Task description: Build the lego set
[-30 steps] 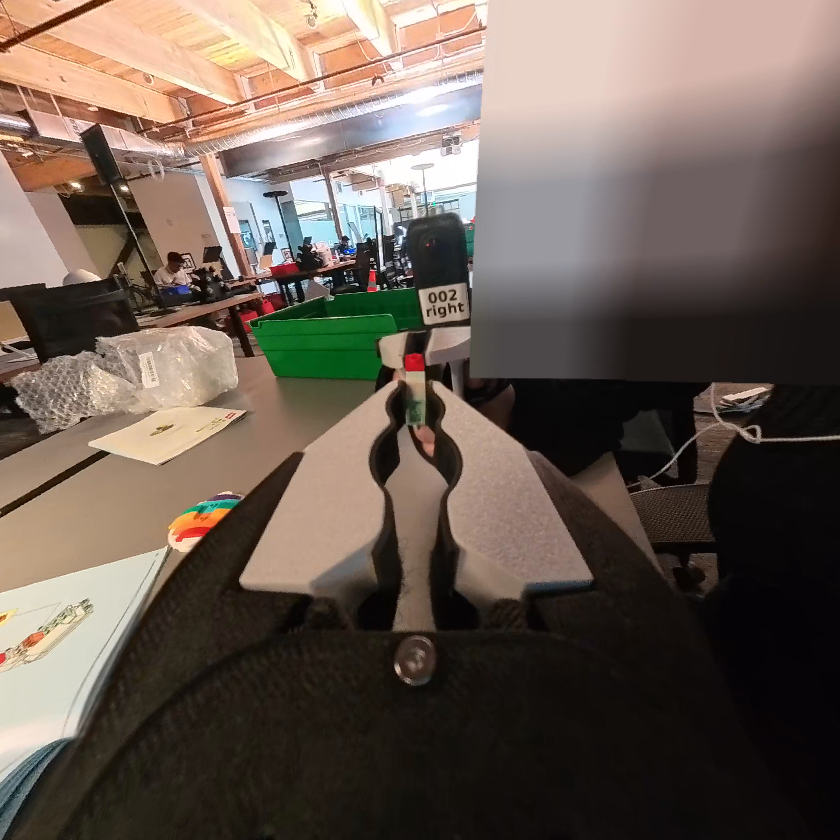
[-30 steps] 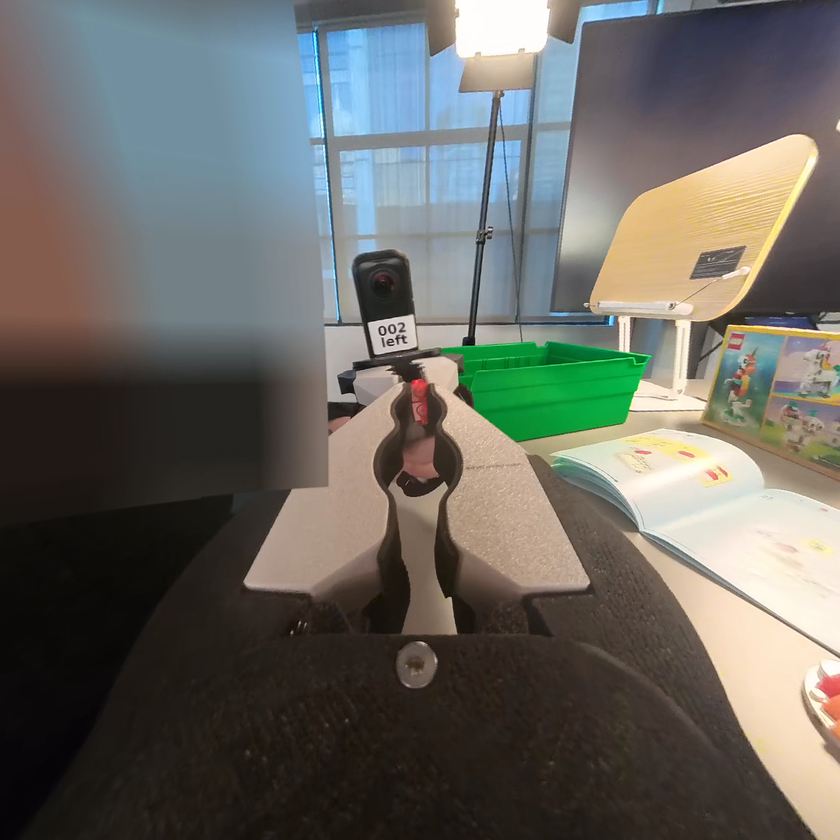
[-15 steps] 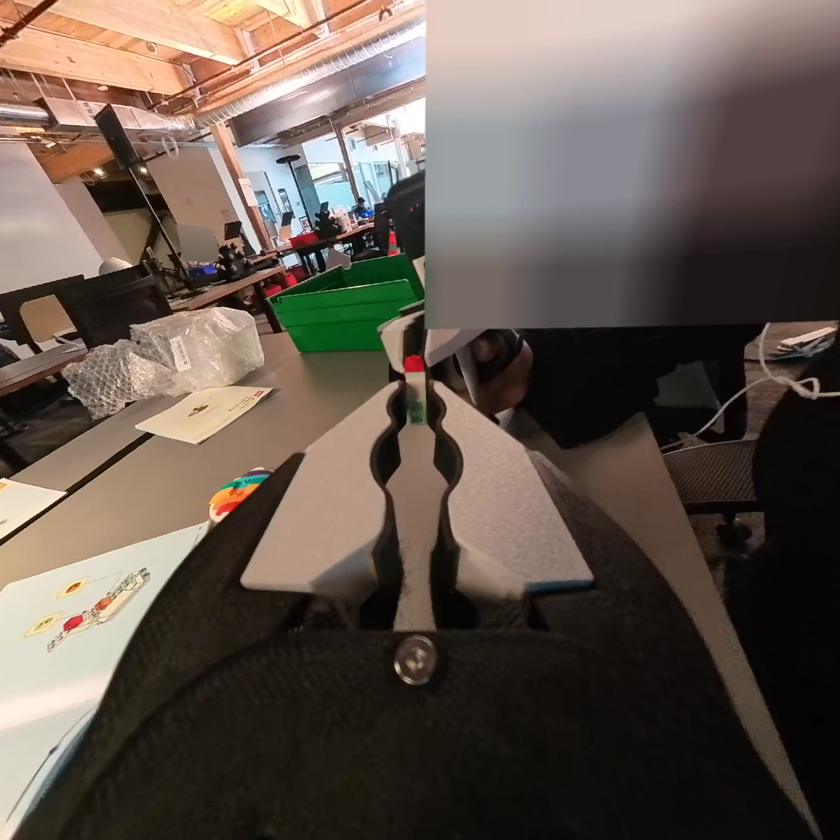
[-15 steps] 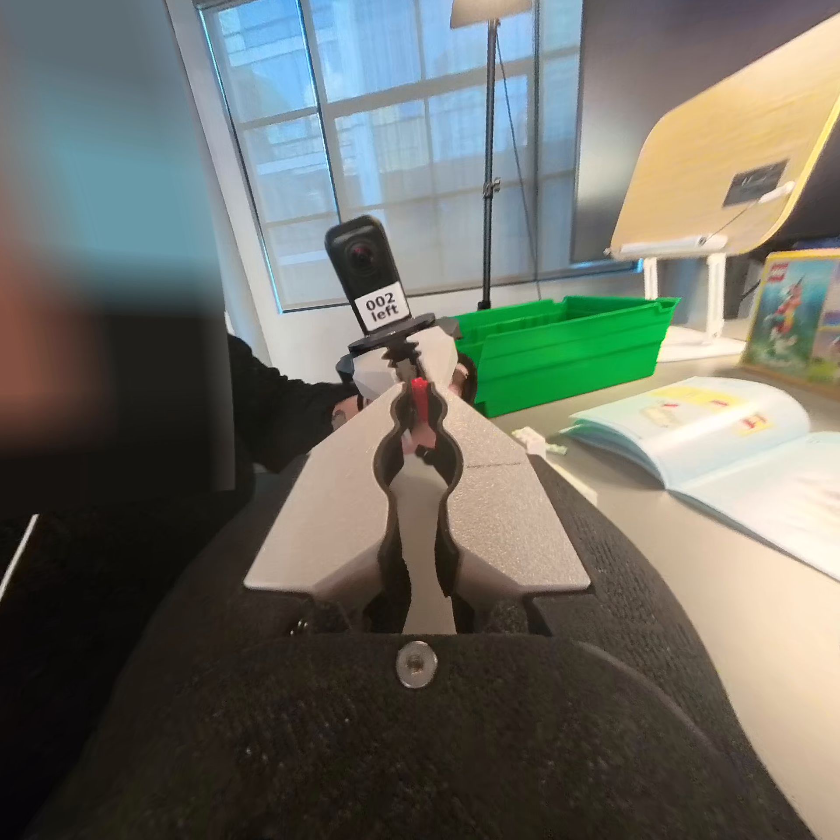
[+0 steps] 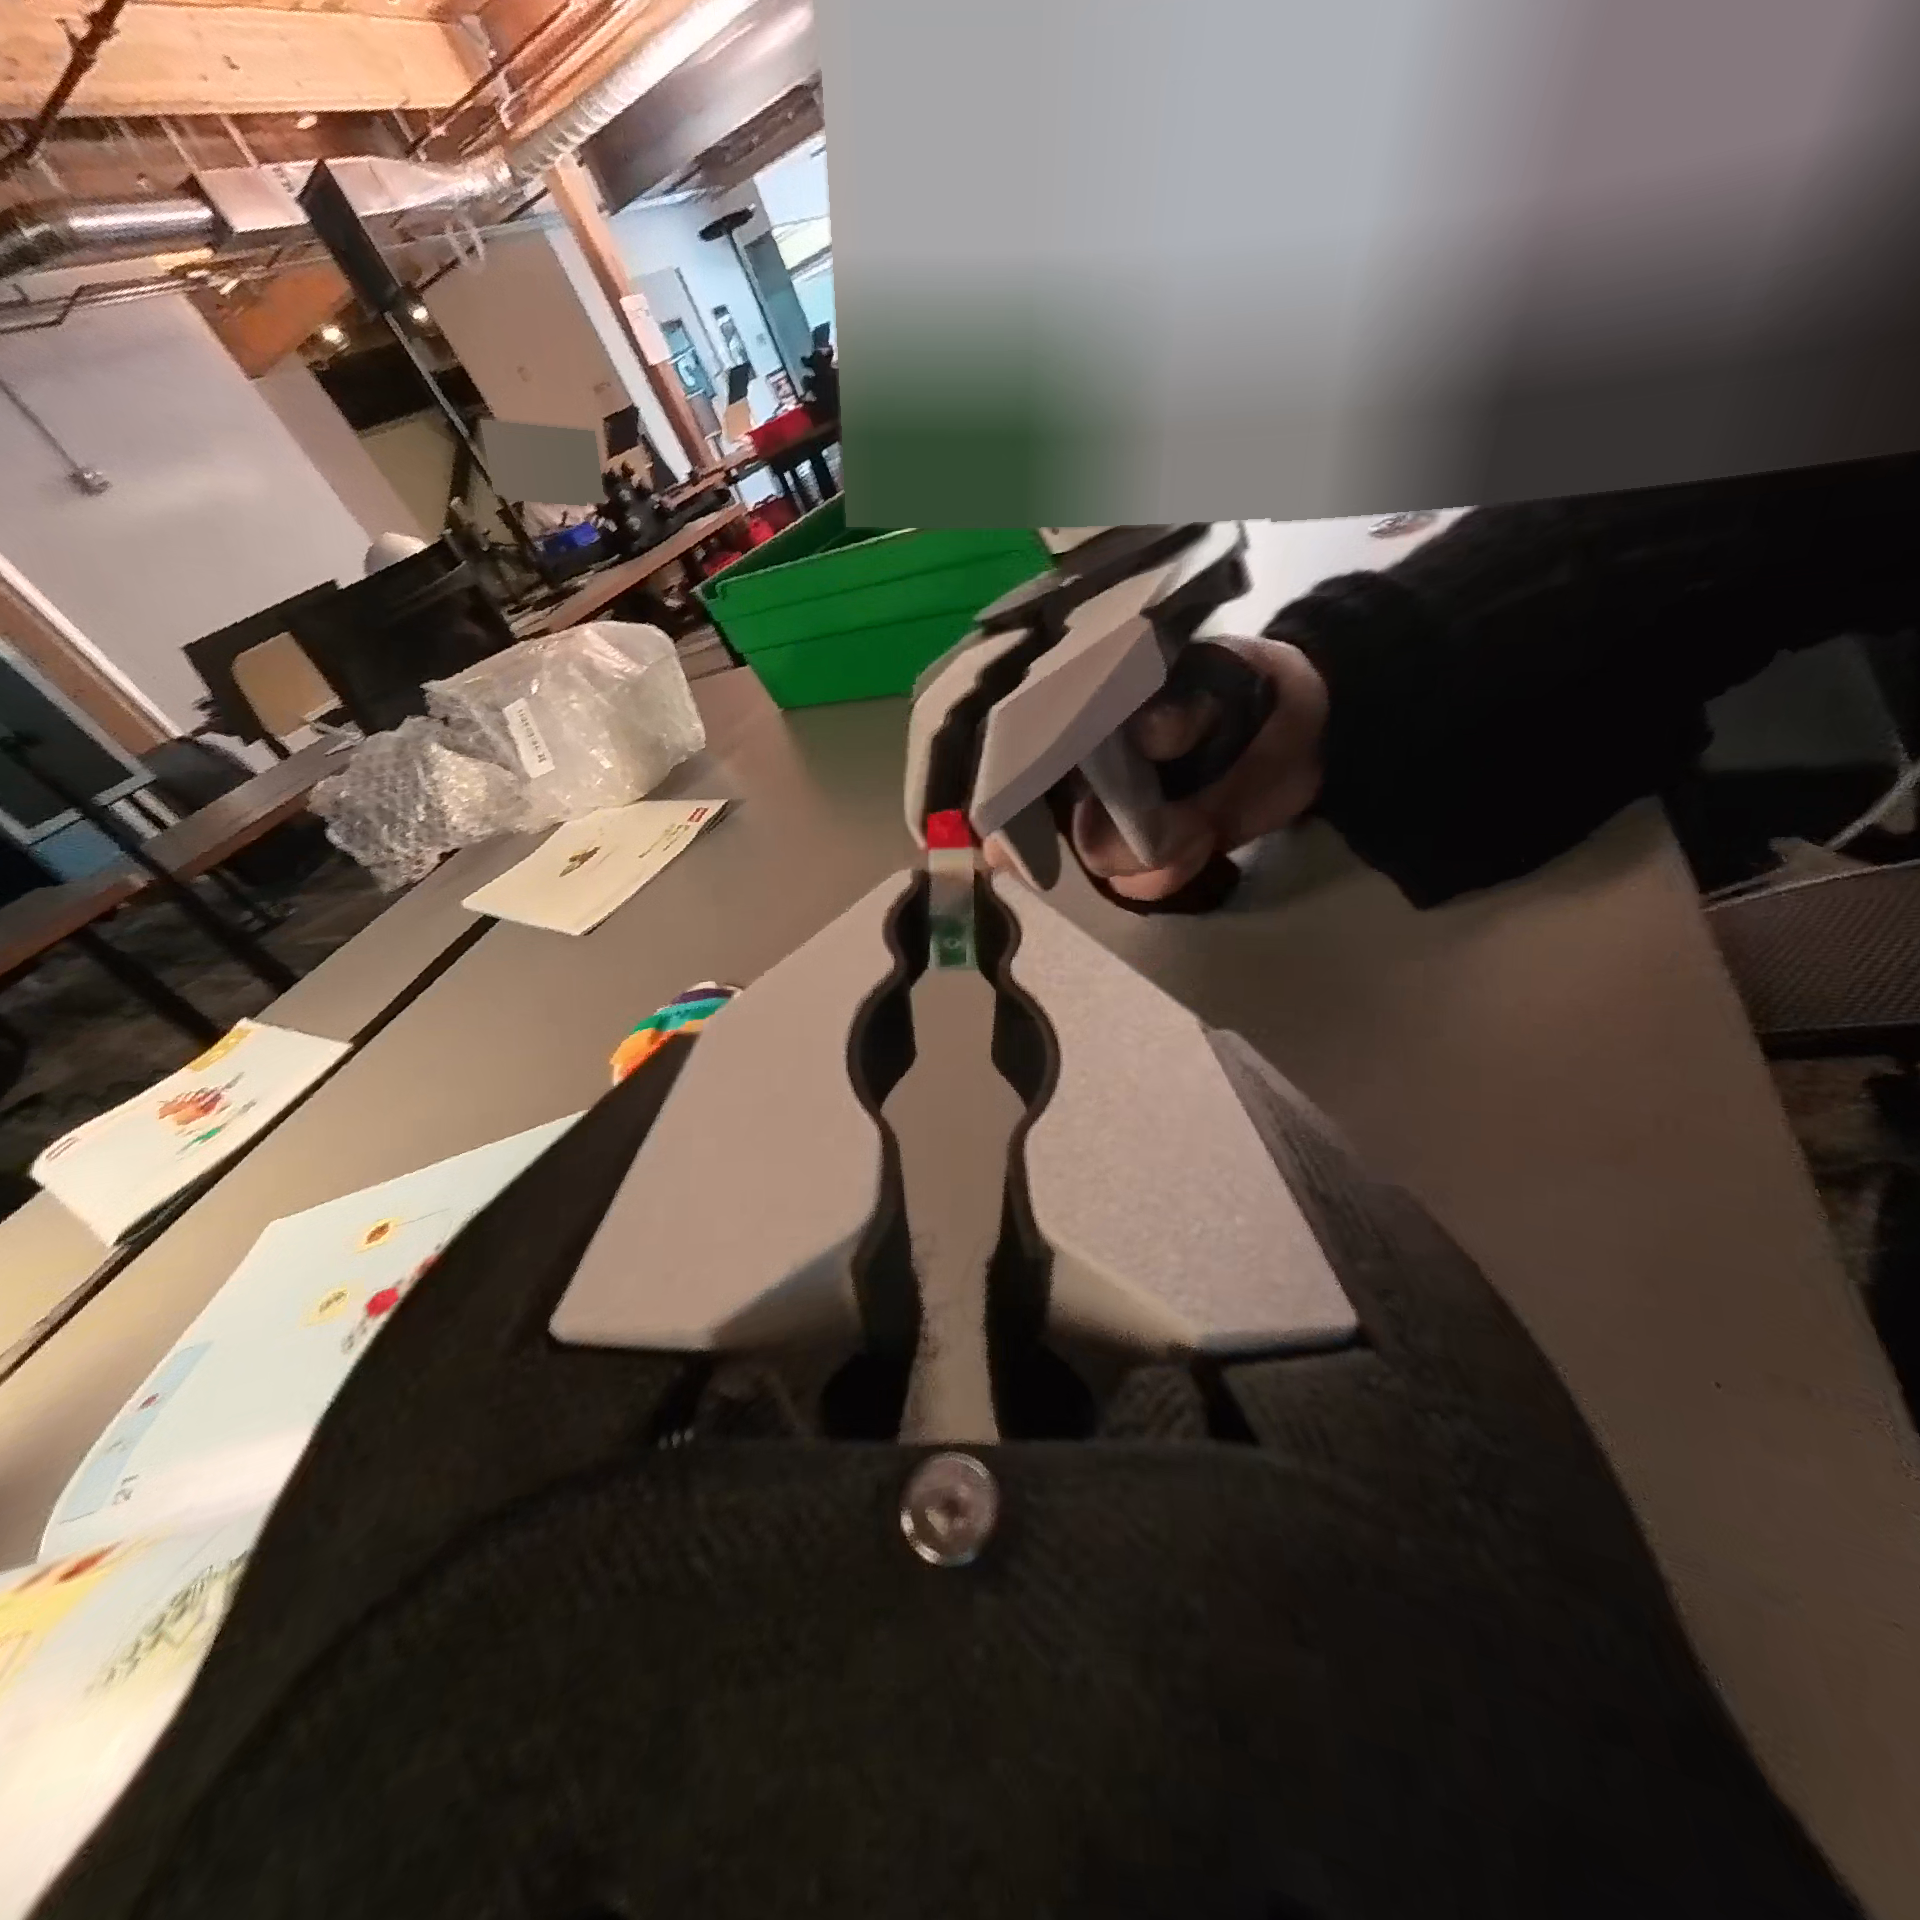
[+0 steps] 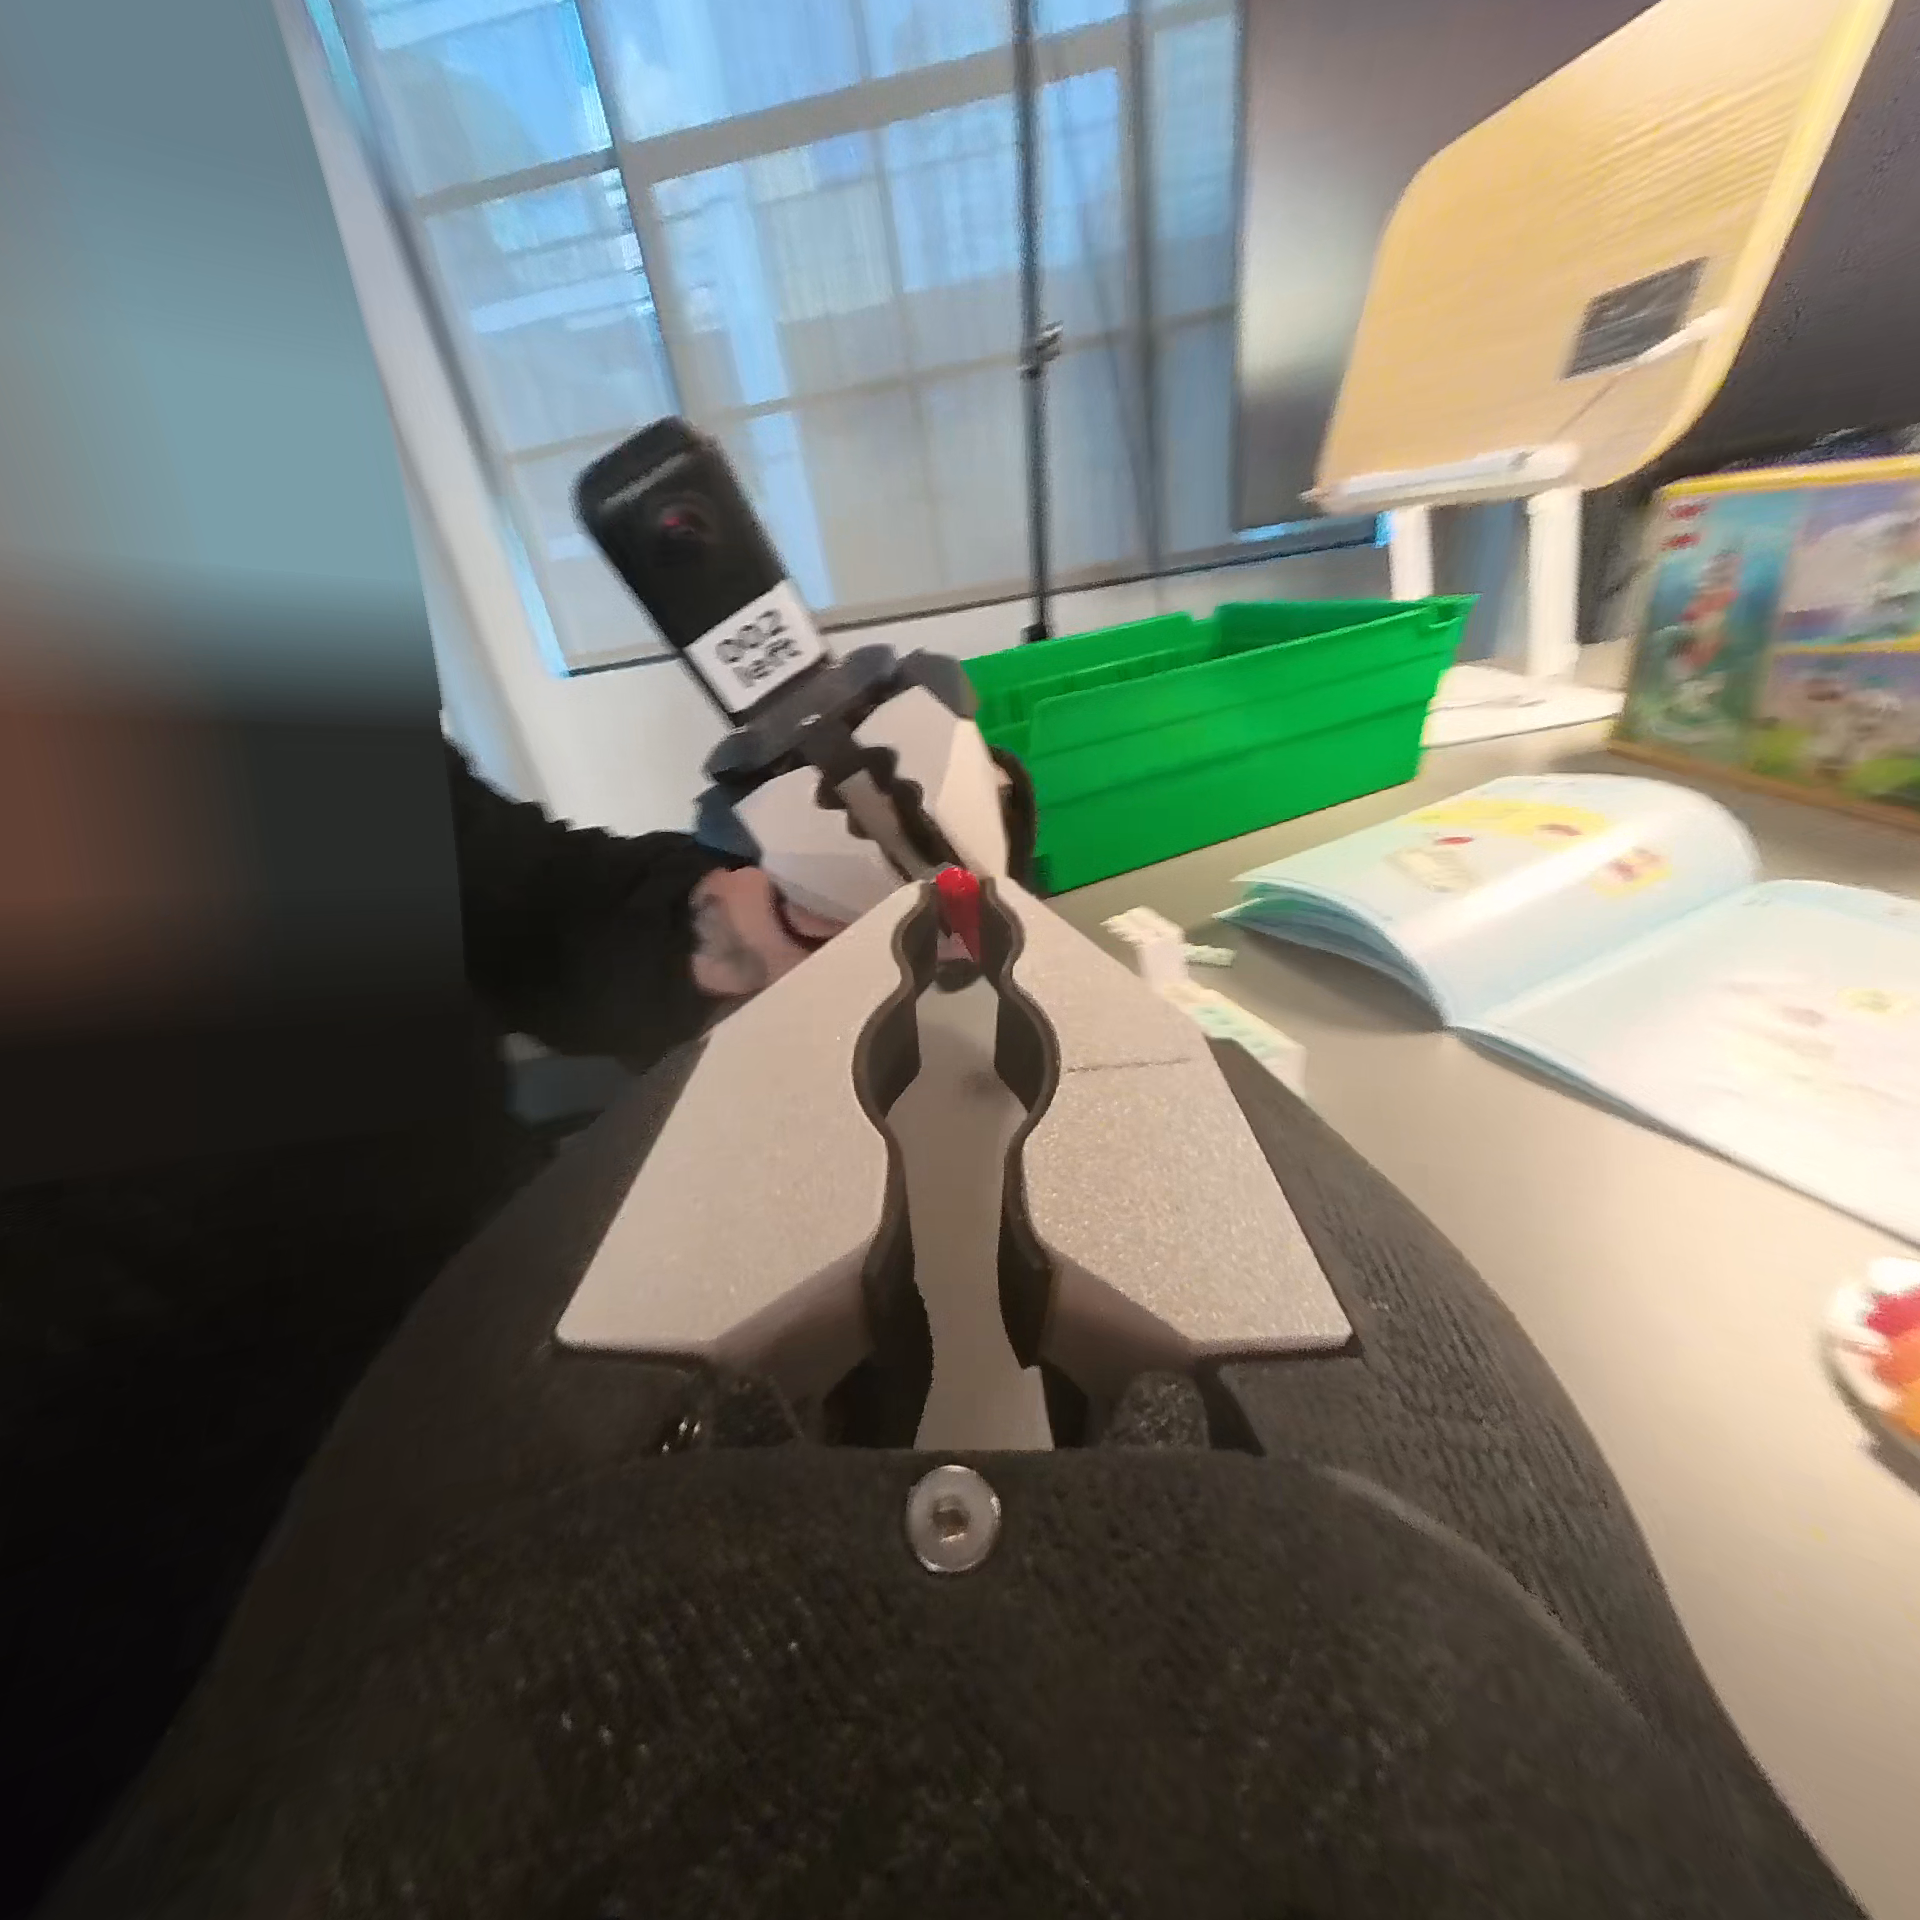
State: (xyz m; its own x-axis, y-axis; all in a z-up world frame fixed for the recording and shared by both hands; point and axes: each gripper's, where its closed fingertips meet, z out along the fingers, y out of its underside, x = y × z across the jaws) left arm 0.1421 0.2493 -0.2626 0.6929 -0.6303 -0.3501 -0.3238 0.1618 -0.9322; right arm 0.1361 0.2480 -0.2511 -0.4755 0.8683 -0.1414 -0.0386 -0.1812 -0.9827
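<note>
In the left wrist view my left gripper [image 5: 948, 883] is shut on a thin white and green lego assembly [image 5: 951, 920] that stands up between its tips. A red lego piece [image 5: 948, 828] sits on the assembly's top end. The right gripper [image 5: 951, 821] comes in tilted from the upper right, held by a hand in a black sleeve, and pinches the red piece. In the right wrist view my right gripper [image 6: 956, 896] is shut on the red piece [image 6: 958, 914]. The left gripper [image 6: 883, 800] meets it tip to tip, leaning left. The assembly is hidden there.
A green bin [image 5: 862, 623] [image 6: 1226, 707] stands behind the grippers. An open instruction booklet [image 6: 1558, 935] [image 5: 260, 1351], loose white lego parts [image 6: 1164, 935] and a plate of coloured pieces [image 6: 1886, 1361] [image 5: 665, 1023] lie on the grey table. A lego box [image 6: 1787, 634], bubble wrap [image 5: 520, 748] and a leaflet [image 5: 603, 852] stand farther off. Left and right tips are no more than a few centimetres apart.
Both grippers stayed shut and joined tip to tip. They have tilted and sunk nearer the table, and the right gripper now meets the left at an angle instead of head-on.
</note>
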